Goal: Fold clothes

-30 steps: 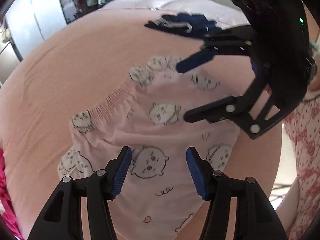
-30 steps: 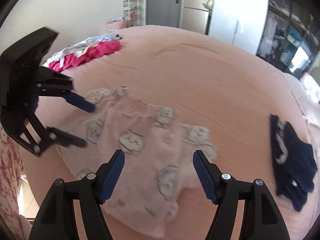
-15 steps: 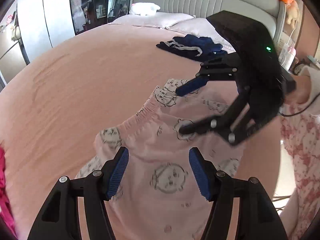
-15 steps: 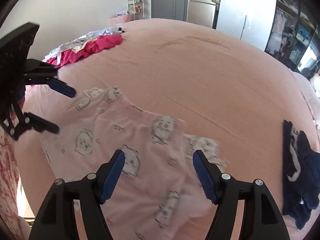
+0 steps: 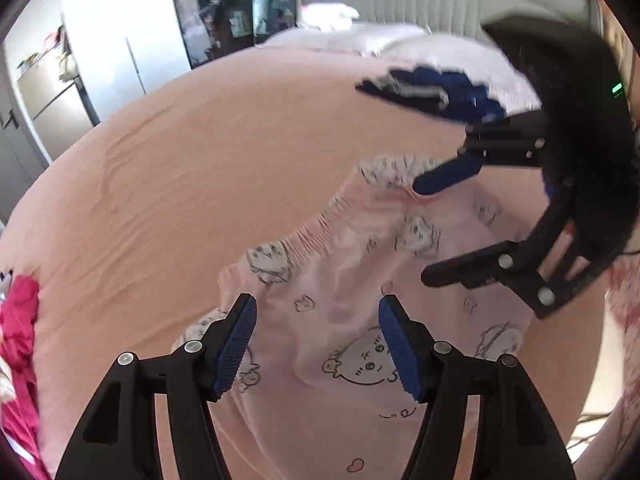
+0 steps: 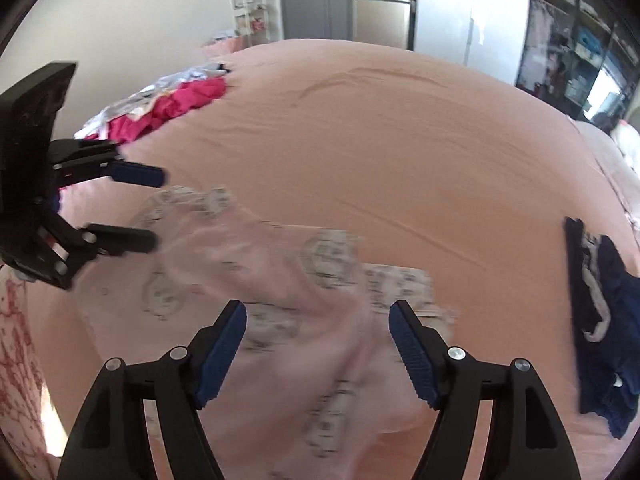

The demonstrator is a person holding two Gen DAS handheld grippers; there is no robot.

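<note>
Pale pink shorts [image 5: 360, 280] printed with cartoon faces lie flat on the peach bed sheet [image 5: 180, 180], their gathered waistband toward the far side. My left gripper [image 5: 318, 344] hovers open just above the near part of the shorts, nothing between its blue pads. My right gripper [image 5: 424, 232] shows at the right of the left wrist view, open, its upper finger over the far corner of the shorts. From the right wrist view the shorts [image 6: 280, 308] are blurred under the open right gripper [image 6: 318, 352], and the left gripper [image 6: 154, 208] hangs open at the left.
A dark blue garment [image 5: 436, 94] [image 6: 604, 336] lies folded on the sheet toward the headboard. A heap of magenta and white clothes [image 6: 160, 104] [image 5: 16, 340] sits near the foot of the bed. A person's patterned sleeve [image 5: 628, 320] is at the bed edge. Wardrobes stand beyond.
Both grippers, still open, have shifted over the shorts; the left one has come lower and nearer the fabric. The shorts look blurred from the moving right camera.
</note>
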